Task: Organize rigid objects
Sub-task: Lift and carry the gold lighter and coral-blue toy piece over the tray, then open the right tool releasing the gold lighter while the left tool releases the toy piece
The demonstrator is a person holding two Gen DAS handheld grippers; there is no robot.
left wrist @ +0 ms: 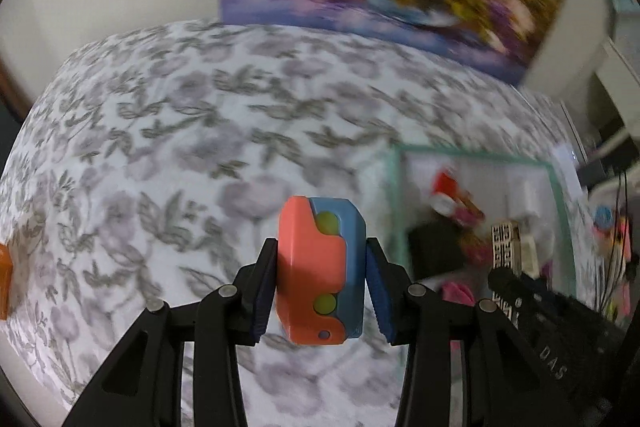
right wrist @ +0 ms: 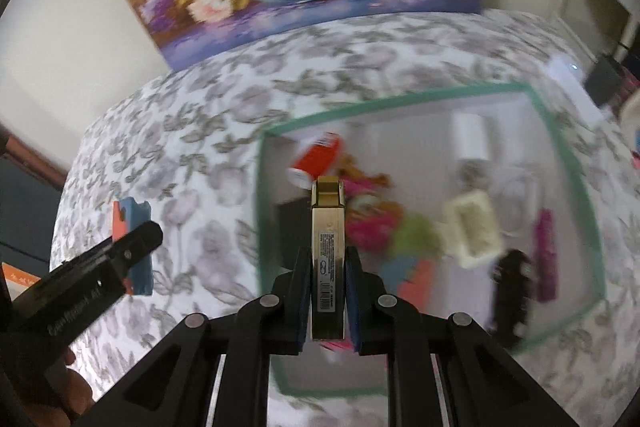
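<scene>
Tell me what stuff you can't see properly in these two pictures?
- Jumble inside the green-rimmed white tray: smeared by motion blur in both wrist views; most items unidentifiable.
- Print on the slim gold box in the right gripper: too small to read.
- Orange thing at the left wrist view's left border: cut off by it.
- Underside of the orange-and-blue plastic block in the left gripper: hidden.

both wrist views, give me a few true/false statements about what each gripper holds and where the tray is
1. The left gripper holds an orange and blue block. True.
2. The right gripper is empty. False: it is shut on a slim gold box.
3. The green-rimmed tray already holds several items. True.
4. The bedspread is plain red. False: it is white with a grey floral print.
</scene>
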